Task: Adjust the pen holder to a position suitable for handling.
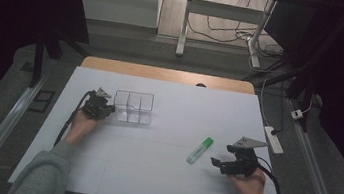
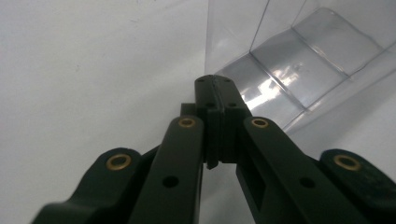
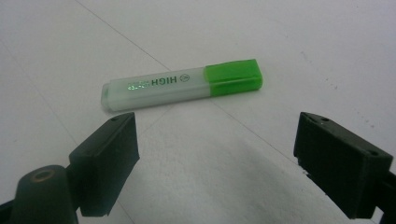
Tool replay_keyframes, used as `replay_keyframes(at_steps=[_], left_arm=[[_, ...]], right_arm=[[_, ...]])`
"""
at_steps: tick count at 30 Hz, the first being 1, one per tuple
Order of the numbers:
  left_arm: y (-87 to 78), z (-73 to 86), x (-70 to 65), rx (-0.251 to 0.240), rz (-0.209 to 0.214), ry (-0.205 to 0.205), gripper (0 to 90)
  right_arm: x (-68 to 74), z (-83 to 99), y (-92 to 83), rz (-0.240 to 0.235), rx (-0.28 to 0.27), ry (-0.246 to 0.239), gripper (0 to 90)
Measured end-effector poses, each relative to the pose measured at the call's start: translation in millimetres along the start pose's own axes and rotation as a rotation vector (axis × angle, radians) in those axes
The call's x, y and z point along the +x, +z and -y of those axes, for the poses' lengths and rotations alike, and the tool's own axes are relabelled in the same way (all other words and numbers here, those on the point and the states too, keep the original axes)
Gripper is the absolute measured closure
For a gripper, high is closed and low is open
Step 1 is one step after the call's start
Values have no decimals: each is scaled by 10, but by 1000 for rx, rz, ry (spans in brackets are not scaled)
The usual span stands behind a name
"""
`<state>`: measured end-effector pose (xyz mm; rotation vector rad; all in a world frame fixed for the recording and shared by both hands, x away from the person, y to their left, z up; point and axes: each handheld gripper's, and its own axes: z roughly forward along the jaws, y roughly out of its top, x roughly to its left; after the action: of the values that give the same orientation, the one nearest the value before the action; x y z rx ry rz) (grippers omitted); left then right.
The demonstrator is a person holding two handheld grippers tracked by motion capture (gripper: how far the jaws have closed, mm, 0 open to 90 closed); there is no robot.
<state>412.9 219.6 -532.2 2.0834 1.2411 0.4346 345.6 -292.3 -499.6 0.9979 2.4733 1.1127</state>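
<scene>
Left gripper [image 2: 217,86]: one, jaws clenched together, tips at the wall of one clear plastic divided box [image 2: 299,60].
Right gripper [image 3: 217,158]: one, jaws spread wide, released.
Green-capped translucent highlighter [image 3: 182,84]: one, lying flat just beyond the right fingertips on the white table [image 1: 149,175].

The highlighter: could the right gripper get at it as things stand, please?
Probably yes. The right gripper is open and faces the highlighter, which lies flat on the table with nothing between them.

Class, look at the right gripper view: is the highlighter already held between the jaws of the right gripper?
No. The highlighter lies flat on the white table beyond the right gripper, whose jaws stand wide apart and touch nothing.
</scene>
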Motion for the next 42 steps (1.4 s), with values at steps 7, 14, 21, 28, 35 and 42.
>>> replay_keyframes(at_steps=[7,14,21,28,35,42], left_arm=[[50,-35,-48,1,7,10,891],[95,-79,-115,5,21,26,890],[131,-126,-170,10,32,39,891],[165,-170,-235,12,48,51,890],[211,-229,-339,12,65,71,890],[247,-260,-419,16,81,85,891]], right_arm=[[1,1,5,-1,1,2,131],[-1,-1,1,-1,-2,1,131],[0,0,5,-1,2,1,131],[-1,1,7,-1,4,1,131],[-1,2,13,-1,7,1,131],[-1,3,12,-2,3,3,131]])
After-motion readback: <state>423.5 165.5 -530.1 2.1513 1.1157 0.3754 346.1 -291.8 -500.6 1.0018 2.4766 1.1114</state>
